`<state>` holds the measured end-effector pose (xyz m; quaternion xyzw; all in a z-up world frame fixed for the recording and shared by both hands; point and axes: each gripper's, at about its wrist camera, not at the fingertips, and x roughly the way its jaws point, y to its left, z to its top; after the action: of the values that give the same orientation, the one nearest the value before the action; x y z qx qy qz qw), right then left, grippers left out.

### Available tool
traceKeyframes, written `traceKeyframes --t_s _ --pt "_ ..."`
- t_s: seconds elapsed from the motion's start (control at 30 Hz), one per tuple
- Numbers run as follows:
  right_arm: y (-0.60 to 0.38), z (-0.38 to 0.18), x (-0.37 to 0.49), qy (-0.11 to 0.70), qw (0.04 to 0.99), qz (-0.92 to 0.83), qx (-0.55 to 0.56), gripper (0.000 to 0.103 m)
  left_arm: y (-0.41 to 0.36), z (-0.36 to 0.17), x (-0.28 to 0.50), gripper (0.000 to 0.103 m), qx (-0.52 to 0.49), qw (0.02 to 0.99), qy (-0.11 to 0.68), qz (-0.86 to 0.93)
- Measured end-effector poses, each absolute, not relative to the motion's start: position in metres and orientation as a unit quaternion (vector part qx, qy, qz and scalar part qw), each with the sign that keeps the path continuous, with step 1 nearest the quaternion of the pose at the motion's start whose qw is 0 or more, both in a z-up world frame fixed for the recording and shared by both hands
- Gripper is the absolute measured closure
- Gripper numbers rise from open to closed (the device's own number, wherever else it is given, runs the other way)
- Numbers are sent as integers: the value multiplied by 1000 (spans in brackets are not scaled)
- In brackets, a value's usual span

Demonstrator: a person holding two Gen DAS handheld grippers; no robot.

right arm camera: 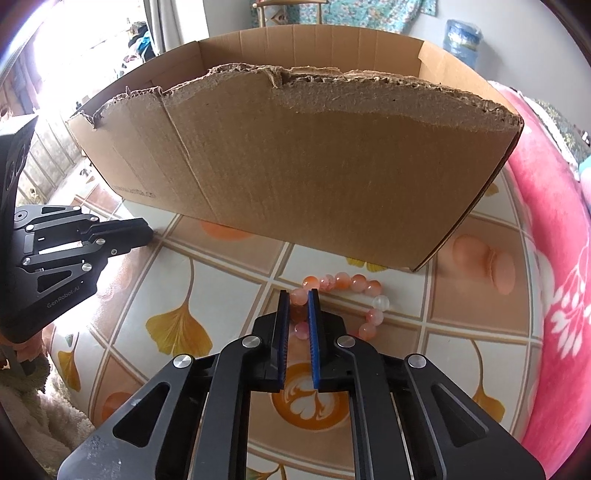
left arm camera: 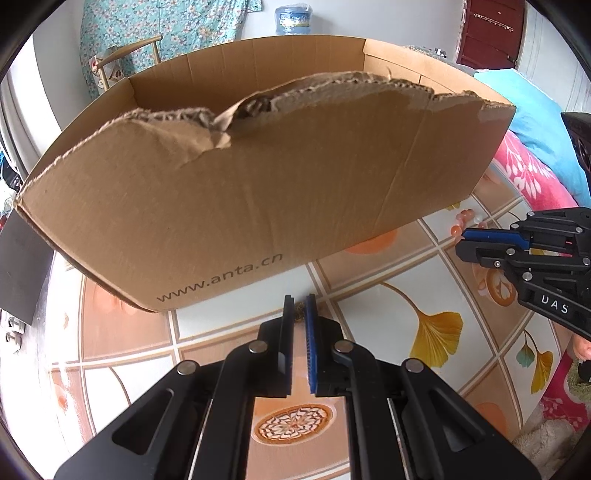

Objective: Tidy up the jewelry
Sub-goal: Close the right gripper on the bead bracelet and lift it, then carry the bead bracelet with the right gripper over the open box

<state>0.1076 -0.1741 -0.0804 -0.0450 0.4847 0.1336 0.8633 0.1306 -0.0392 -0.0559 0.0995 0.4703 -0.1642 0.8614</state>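
Two black grippers over glossy ginkgo-print tablecloth (right arm camera: 229, 295). My right gripper (right arm camera: 298, 295) narrowly straddles a round peach glass-bead bracelet (right arm camera: 347, 282) beside torn-rimmed corrugated cardboard box (right arm camera: 314, 166); contents hidden. Left gripper (left arm camera: 300, 301) nearly closed; grip unclear.

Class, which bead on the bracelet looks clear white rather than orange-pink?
The pale, frosted bead at the bracelet's far-right bend; its neighbours are all orange or pink.

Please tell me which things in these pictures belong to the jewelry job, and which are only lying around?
Belong to the job:
- bead bracelet
- cardboard box
- right gripper, its fingers on either side of the beads
- left gripper

Just lying about:
- pink blanket
- water bottle
- chair
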Motion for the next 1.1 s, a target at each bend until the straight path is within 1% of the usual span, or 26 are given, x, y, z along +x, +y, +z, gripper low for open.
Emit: traceKeyframes --t_s 0.3,0.47,0.5,0.93,1.1 --pt "-174 -77 101 487 862 141 -16 96 -37 -55 129 99 98 863 468 -166" --pt "-184 -64 96 478 866 144 21 96 -30 -46 120 100 92 875 443 -174" --pt "-187 -61 95 476 867 144 26 96 -27 -43 117 103 90 878 436 -178" --pt "-215 -17 68 430 886 149 87 96 2 13 87 103 50 896 388 -211" --pt "-212 10 69 402 895 171 94 96 14 48 81 103 31 904 363 -223"
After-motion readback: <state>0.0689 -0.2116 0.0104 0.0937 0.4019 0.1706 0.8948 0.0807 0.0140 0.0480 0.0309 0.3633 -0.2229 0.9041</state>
